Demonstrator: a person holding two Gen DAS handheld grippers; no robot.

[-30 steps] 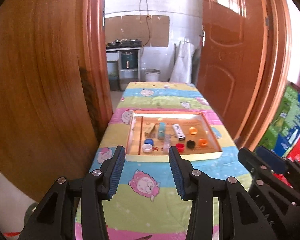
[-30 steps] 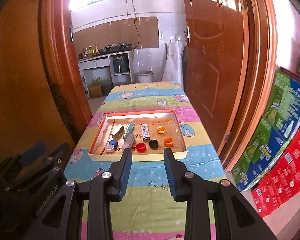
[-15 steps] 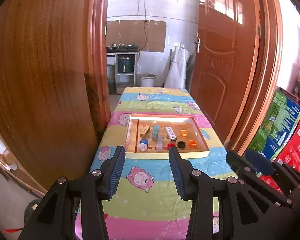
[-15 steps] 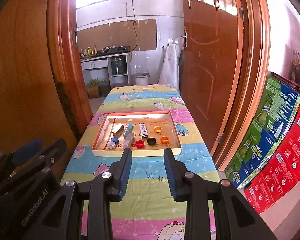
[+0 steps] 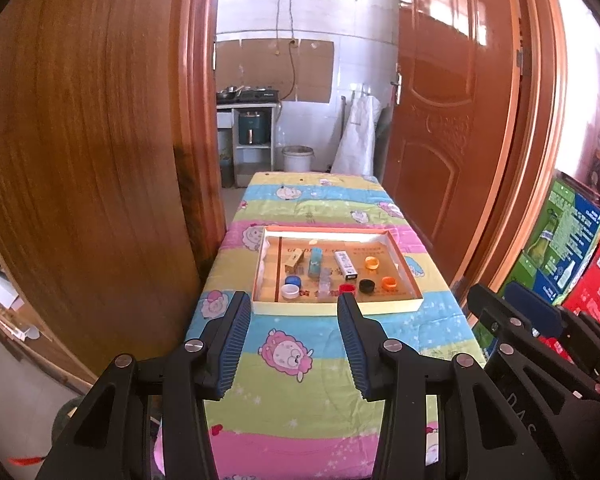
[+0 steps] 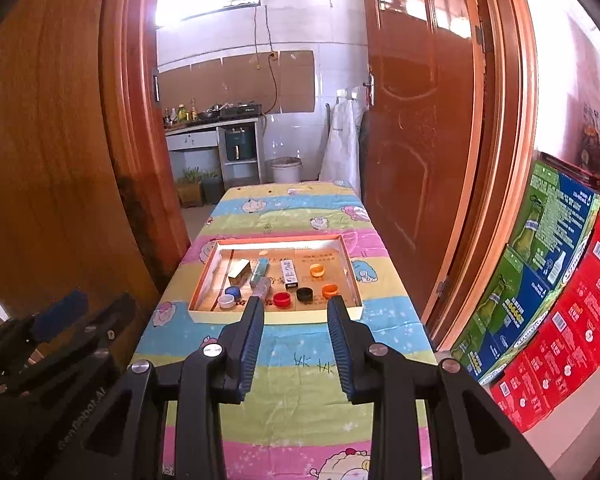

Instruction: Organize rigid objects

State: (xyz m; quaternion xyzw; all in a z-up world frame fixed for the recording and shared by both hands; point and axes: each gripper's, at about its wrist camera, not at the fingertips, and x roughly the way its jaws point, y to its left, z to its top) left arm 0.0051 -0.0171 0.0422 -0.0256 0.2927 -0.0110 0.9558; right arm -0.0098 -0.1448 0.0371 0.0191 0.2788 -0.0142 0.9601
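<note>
While both grippers hang back over the near end of the table (image 5: 324, 408), nothing is gripped: left gripper (image 5: 294, 344) wide, right gripper (image 6: 296, 346) wide. All task items sit inside the shallow cardboard tray (image 5: 336, 307): small boxes in the far row, round plastic caps (image 6: 282, 300) in the near row, a clear tube between. Fits either pre-sort or sorted-and-retreated; can't tell which. Hard, light, smooth parts; caps are low, so any pinch needs a level approach.
</note>
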